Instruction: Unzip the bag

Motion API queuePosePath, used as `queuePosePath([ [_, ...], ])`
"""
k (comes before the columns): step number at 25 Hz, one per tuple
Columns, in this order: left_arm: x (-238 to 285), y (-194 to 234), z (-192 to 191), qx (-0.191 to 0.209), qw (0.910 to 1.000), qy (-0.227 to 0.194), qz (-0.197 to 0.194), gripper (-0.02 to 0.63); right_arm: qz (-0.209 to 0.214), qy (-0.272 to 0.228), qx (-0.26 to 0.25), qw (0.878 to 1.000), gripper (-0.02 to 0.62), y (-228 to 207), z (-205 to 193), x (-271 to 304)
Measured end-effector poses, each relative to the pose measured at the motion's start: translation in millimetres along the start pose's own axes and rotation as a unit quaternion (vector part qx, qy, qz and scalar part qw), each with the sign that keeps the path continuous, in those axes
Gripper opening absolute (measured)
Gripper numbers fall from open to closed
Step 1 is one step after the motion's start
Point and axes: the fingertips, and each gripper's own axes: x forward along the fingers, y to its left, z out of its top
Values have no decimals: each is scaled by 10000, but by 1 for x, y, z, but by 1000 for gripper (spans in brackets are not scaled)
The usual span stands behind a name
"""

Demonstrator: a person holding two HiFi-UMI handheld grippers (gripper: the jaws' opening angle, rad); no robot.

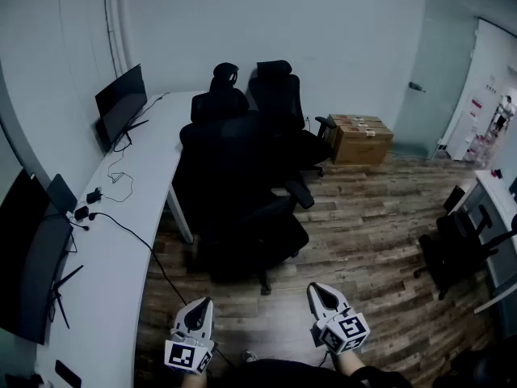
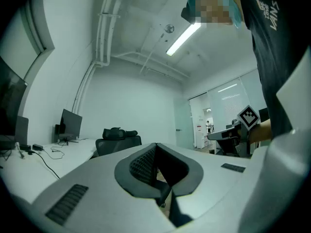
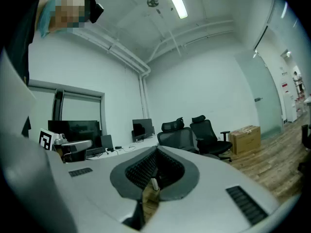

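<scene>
The left tool [image 1: 200, 304] and the right tool [image 1: 317, 289] are held side by side, apart from each other, at the lower edge of the head view. They are above the wood floor [image 1: 371, 208], and both are pointed level into the room. In the left gripper view the jaws are seen pressed together tip to tip, with nothing gripped. In the right gripper view the jaws are likewise closed narrow, and nothing is held by them. Each tool's marker cube is turned toward the person.

The bag's place cannot be told from any view.

A long white curved tabletop [image 1: 121, 241] is seen along the left wall. On it a far monitor [image 1: 121, 103] is set near the wall, and a near monitor [image 1: 32, 265] is set at the left edge of the view. A black cable [image 1: 129, 233] is trailed across the tabletop between them and over its inner edge. A cluster of black chairs [image 1: 242, 184] is placed just beside that inner edge, ahead of both tools. A cardboard box [image 1: 361, 138] is set on the floor against the far wall, right of the chairs. Another black chair [image 1: 452, 245] is seen at the right.
</scene>
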Motion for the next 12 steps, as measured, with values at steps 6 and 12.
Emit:
queuePosePath([
  [6, 14, 30, -8, -23, 10000, 23, -51, 18, 183, -405, 564, 9974, 46, 9, 3, 29],
  [12, 33, 56, -22, 43, 9994, 198, -287, 21, 17, -311, 635, 9975, 48, 8, -7, 60],
])
